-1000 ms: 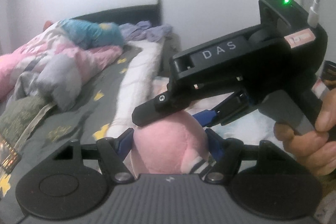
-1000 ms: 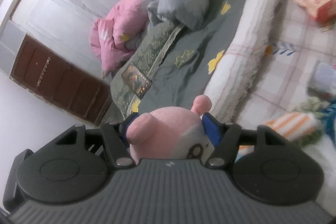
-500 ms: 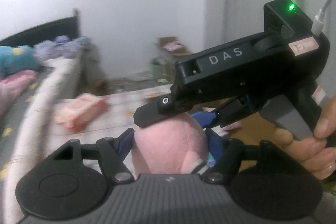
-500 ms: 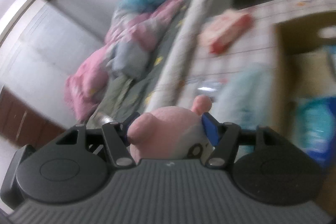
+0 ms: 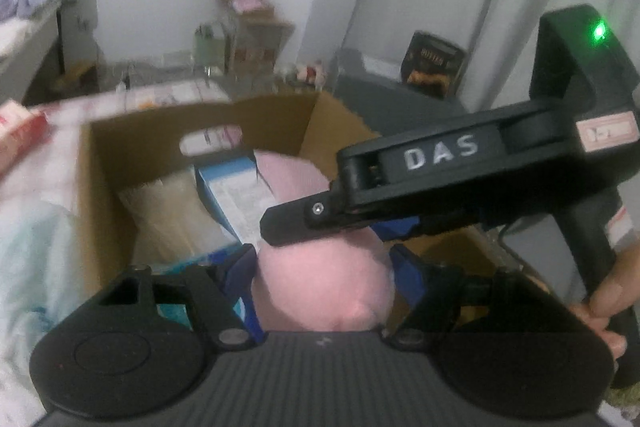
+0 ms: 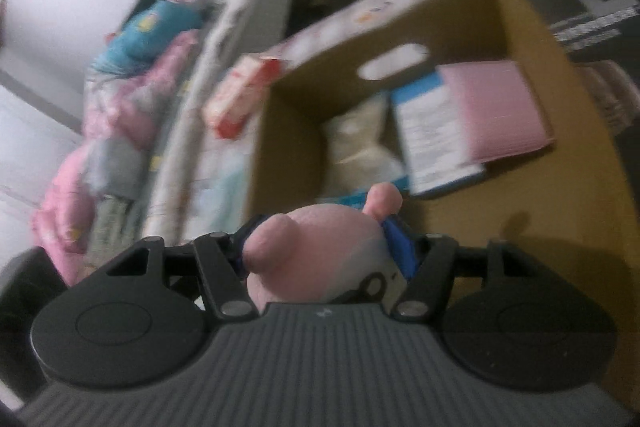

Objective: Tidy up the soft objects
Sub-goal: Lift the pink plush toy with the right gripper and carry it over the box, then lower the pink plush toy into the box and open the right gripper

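Pink plush toy (image 5: pixel 320 291) is clamped by both the left gripper (image 5: pixel 324 267) and right gripper (image 6: pixel 320 247), above the cardboard box's (image 6: pixel 288 147) open, half-filled interior.

Soft plush, matt plastic and plain cardboard

The pink toy (image 5: pixel 324 291) is showing a short, fuzzy plush nap, with a smoother white patch on its near right in the right wrist view. The left gripper (image 5: pixel 324 267) and right gripper (image 6: pixel 320 251) are looking like matt black plastic, ribbed on the near housing, with small shiny metal screws. The box (image 6: pixel 288 163) is showing dull, smooth brown cardboard. Inside it, the pink pack (image 6: pixel 496 111) is lying smooth with a printed paper-like label, beside a crinkly, glossy clear bag (image 5: pixel 176 215).
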